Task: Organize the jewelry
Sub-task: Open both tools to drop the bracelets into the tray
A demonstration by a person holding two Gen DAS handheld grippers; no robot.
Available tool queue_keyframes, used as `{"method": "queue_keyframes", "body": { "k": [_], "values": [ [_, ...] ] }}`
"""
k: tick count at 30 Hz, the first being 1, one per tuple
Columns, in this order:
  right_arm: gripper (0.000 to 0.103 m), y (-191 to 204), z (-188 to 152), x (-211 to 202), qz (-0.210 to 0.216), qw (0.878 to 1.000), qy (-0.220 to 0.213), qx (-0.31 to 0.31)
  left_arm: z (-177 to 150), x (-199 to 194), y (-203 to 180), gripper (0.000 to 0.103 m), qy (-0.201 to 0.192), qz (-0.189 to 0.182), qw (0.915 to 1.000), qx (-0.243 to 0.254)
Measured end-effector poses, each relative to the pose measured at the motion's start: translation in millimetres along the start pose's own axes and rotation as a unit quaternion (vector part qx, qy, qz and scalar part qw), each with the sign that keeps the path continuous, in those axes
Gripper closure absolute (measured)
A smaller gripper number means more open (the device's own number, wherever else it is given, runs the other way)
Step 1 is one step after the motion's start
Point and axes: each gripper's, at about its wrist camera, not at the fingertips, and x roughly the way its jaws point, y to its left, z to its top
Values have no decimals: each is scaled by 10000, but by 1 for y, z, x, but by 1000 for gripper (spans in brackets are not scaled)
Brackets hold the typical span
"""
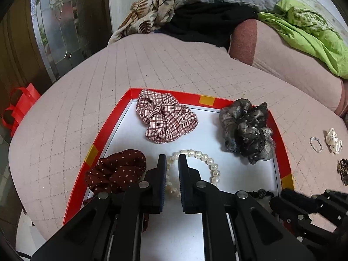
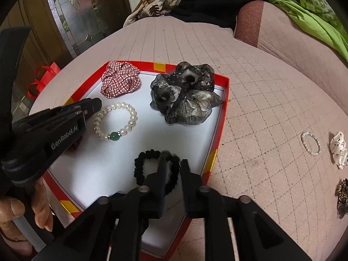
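Observation:
A red-rimmed tray (image 1: 104,130) (image 2: 224,100) with a white floor lies on the pink quilted cushion. In it are a red checked scrunchie (image 1: 165,117) (image 2: 120,79), a grey-black organza scrunchie (image 1: 248,130) (image 2: 184,93), a maroon dotted scrunchie (image 1: 117,170), a pearl bracelet with a green bead (image 1: 204,158) (image 2: 115,122) and a black hair tie (image 2: 141,165). My left gripper (image 1: 172,158) hovers over the pearl bracelet, jaws slightly apart and empty. My right gripper (image 2: 174,163) is over the black hair tie, jaws slightly apart around its furry part.
On the cushion right of the tray lie a small bead ring (image 1: 315,144) (image 2: 311,143), a white dotted hair bow (image 1: 333,140) (image 2: 338,150) and a dark gold-flecked clip (image 2: 342,195). Clothes are piled at the back. A red bag (image 1: 19,106) hangs at the left.

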Motion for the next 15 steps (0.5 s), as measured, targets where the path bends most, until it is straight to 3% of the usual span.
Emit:
{"method": "queue_keyframes", "body": {
  "k": [1,3,15],
  "values": [
    [63,-2,-1,-3,29,10000,-37,46,-1,-2,-1,83,-31,5,10000,24],
    [60,-4,-2,-11,46,9999,-126,91,-1,-6,-2,73,-102,-29,9999,24],
    [60,-35,-34,-54,-147,9987,-381,304,-7,-22,1,72,-250,-376,9986,-282]
  ]
}}
